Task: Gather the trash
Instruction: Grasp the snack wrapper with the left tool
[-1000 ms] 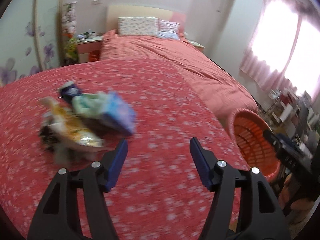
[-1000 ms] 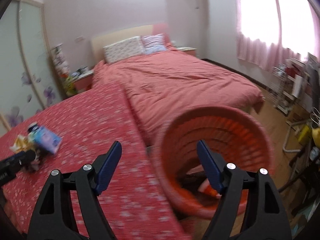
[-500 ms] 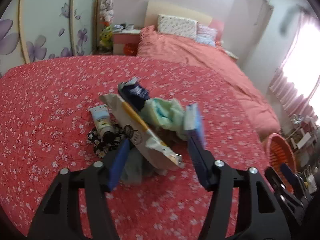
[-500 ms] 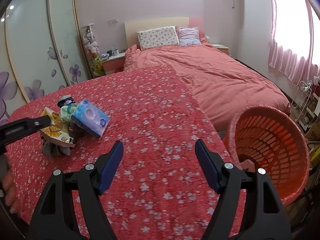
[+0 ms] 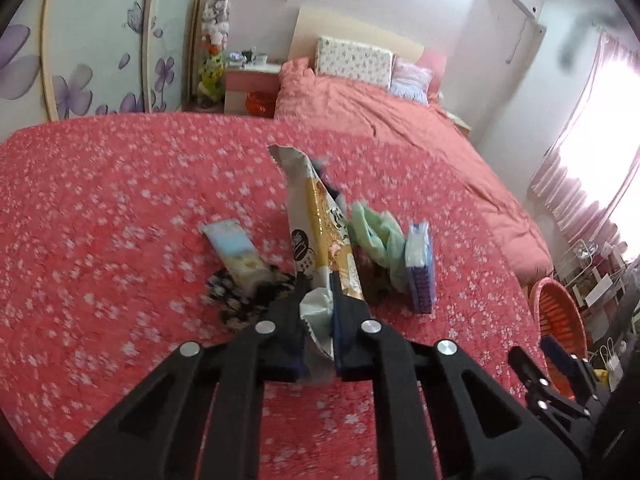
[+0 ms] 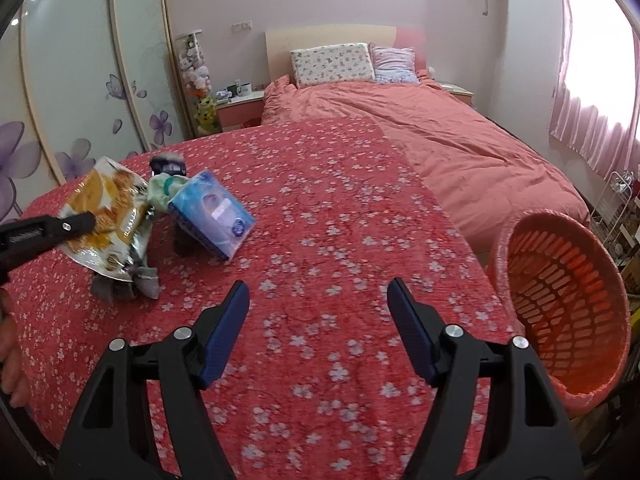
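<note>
A yellow and silver snack wrapper (image 5: 320, 220) stands tilted up from a pile of trash on the red flowered bedspread (image 5: 120, 200). My left gripper (image 5: 318, 294) is shut on its lower end. In the right wrist view the wrapper (image 6: 106, 208) hangs from that left gripper's finger (image 6: 76, 222). Beside it lie a blue tissue pack (image 6: 212, 214), a green crumpled bag (image 5: 376, 236), a pale tube (image 5: 236, 250) and a dark patterned scrap (image 5: 240, 300). My right gripper (image 6: 318, 286) hovers over bare bedspread, its jaws closing slightly with nothing between them.
An orange slatted basket (image 6: 560, 300) stands off the bed's right edge. A second bed with a salmon duvet (image 6: 440, 140) and pillows lies behind. Wardrobe doors with purple flowers (image 6: 80, 100) line the left. A person's hand (image 6: 10, 360) shows at the left edge.
My left gripper moved onto the trash pile and shut on the snack wrapper, tipping it upright. My right gripper swung left from over the basket to over the bedspread.
</note>
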Available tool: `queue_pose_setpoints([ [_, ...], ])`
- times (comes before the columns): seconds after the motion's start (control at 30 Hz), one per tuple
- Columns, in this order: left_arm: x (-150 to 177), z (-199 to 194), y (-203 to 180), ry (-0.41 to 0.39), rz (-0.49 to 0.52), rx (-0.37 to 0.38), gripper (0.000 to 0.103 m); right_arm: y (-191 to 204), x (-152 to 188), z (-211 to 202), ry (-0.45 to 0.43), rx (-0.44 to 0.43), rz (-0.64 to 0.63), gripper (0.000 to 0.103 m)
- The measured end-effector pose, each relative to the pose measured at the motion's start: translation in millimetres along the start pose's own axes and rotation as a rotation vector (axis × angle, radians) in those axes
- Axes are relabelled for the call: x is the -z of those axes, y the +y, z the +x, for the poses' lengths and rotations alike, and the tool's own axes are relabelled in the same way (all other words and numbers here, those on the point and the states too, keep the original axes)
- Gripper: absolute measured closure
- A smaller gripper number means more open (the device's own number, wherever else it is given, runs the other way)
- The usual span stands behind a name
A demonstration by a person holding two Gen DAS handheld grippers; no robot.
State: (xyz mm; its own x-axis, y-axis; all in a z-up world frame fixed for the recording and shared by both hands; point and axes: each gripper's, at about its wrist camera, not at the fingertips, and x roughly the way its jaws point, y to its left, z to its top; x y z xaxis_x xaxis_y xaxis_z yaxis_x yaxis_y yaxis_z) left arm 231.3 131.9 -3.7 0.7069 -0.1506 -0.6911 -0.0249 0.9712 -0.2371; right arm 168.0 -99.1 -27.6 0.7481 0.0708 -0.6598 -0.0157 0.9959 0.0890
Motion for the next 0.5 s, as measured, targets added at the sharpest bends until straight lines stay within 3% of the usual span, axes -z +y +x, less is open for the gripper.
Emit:
queue_pose_setpoints([
  [0.27,-13,-39,37,-0.098,-0.024,-0.038,0.092,35,-10,13,0.004,-0.079,-0.012,0.034],
  [0.5,-17,-53,72,-0.115,-0.068,-0.060,0.092,62,-21,35,0.022,-0.128,0.005,0.036],
])
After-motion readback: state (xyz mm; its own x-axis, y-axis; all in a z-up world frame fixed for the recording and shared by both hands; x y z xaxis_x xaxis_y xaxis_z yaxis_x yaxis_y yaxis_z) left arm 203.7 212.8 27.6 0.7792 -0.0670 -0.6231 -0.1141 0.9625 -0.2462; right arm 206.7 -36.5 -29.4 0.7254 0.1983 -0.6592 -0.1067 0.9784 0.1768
